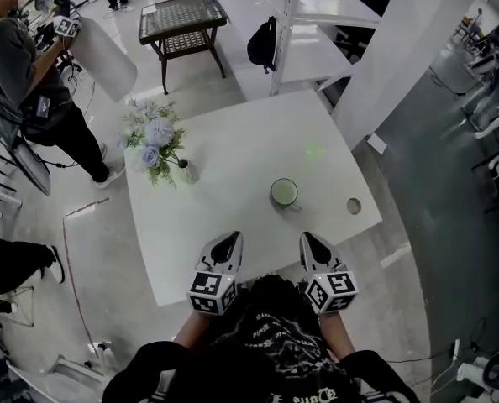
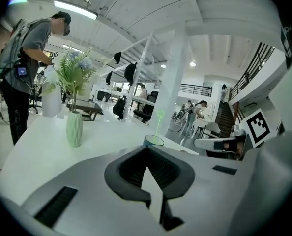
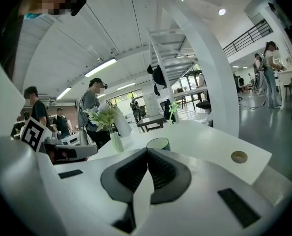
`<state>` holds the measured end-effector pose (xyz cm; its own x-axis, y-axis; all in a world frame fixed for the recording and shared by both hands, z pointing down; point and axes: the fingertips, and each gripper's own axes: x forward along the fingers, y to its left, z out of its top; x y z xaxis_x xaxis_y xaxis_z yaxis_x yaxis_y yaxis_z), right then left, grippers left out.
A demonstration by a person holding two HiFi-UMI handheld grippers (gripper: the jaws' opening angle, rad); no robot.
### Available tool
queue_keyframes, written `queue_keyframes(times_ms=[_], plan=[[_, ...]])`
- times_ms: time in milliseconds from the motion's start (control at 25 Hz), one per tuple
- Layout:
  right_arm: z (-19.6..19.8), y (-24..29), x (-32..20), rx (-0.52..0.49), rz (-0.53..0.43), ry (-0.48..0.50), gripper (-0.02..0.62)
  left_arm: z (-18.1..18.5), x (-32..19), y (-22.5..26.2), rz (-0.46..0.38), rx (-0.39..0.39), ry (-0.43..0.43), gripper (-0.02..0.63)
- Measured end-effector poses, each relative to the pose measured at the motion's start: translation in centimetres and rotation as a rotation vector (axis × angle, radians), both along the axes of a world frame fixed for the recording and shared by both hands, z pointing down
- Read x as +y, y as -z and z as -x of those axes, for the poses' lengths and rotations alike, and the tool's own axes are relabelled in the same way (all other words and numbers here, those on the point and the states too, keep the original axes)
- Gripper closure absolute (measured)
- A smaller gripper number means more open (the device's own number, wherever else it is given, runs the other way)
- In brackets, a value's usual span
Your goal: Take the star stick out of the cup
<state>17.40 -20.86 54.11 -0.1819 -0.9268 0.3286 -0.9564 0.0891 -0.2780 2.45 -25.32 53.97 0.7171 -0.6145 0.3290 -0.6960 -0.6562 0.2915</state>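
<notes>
A dark green cup (image 1: pixel 284 193) stands on the white table (image 1: pixel 233 225), right of centre. A thin pale green stick with a star top (image 1: pixel 315 151) leans out of it toward the far side. In the right gripper view the cup (image 3: pixel 158 143) sits just beyond the jaws, and the star (image 3: pixel 173 106) rises above it. My left gripper (image 1: pixel 231 238) and right gripper (image 1: pixel 308 240) hover side by side over the near table edge, short of the cup. Both are shut and hold nothing. The left gripper view shows the cup (image 2: pixel 154 140) just past its closed jaws.
A green vase of flowers (image 1: pixel 186 172) stands at the table's far left. A round hole (image 1: pixel 354 206) lies in the tabletop near the right edge. A person (image 1: pixel 31 82) stands left of the table. A low glass-topped table (image 1: pixel 182 19) and white shelving (image 1: pixel 317 23) stand beyond.
</notes>
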Motion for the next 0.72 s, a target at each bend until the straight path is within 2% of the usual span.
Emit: queue_keyframes(times_ms=[80, 160, 200, 520, 720], plan=[[-0.7, 0.4, -0.8, -0.023, -0.007, 0.009, 0.575, -0.4, -0.3, 0.0, 0.001, 0.001, 0.013, 0.586], [-1.4, 0.7, -1.5, -0.055, -0.014, 0.010, 0.514, -0.7, -0.4, 0.0, 0.003, -0.005, 0.022, 0.586], [-1.8, 0.8, -1.9, -0.064, -0.017, 0.008, 0.505, -0.7, -0.4, 0.0, 0.004, -0.009, 0.029, 0.586], [-3.9, 1.0, -6.0, -0.086, -0.039, 0.030, 0.443, 0.1, -0.9, -0.1, -0.003, -0.038, 0.098, 0.586], [-4.9, 0.5, -8.5, -0.087, -0.010, 0.044, 0.429, 0.6, -0.8, -0.3, 0.010, -0.041, 0.145, 0.586]])
